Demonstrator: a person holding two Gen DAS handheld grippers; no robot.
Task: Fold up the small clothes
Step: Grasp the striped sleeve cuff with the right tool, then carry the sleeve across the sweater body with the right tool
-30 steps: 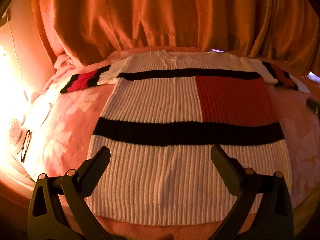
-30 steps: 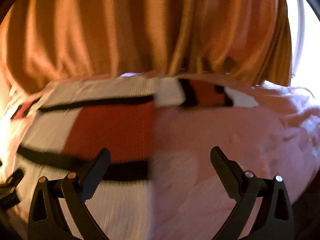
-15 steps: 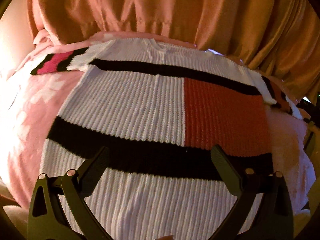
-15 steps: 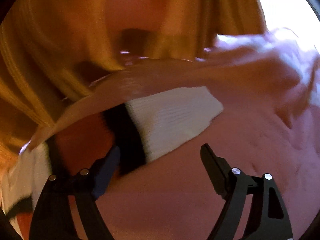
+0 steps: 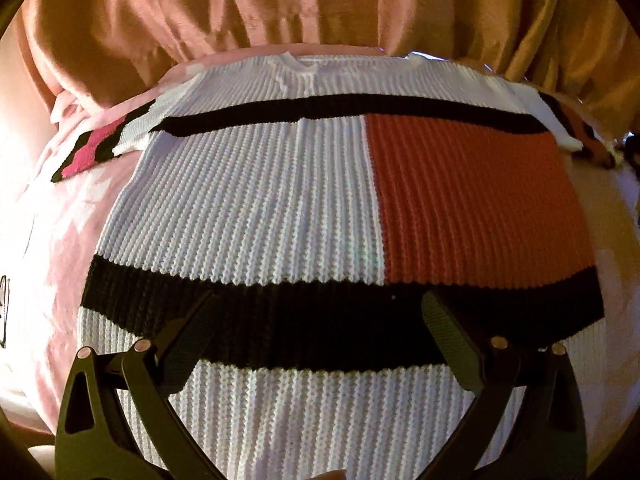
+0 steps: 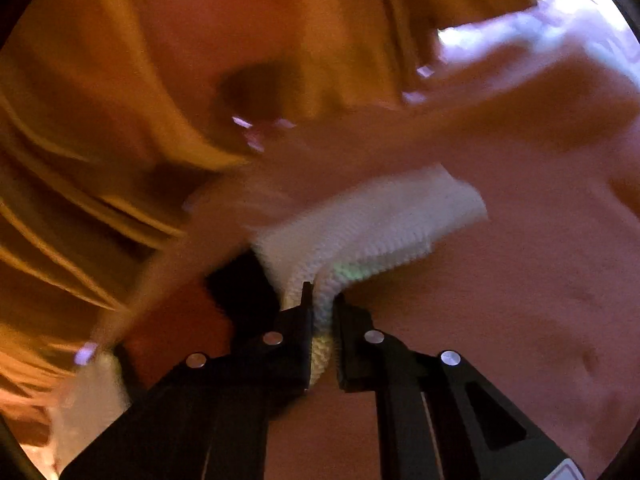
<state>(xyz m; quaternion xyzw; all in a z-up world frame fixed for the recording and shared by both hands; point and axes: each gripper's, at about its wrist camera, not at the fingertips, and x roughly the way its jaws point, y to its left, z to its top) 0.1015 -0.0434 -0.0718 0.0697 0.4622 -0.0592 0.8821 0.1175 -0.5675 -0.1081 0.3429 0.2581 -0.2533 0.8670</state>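
A small ribbed knit sweater, white with black bands and a red-orange panel, lies flat and spread out on a pink bedspread. My left gripper is open and hovers above the lower black band, holding nothing. The left sleeve, striped black and pink, lies out to the side. In the right wrist view my right gripper is shut on the white cuff of the right sleeve, which bunches up between the fingers.
Orange curtains hang close behind the far edge of the bed and fill the left of the right wrist view. Bare pink bedspread lies to the right of the sleeve.
My right gripper has moved to the right sleeve cuff and closed on it. My left gripper has moved in over the sweater's body and stays open.
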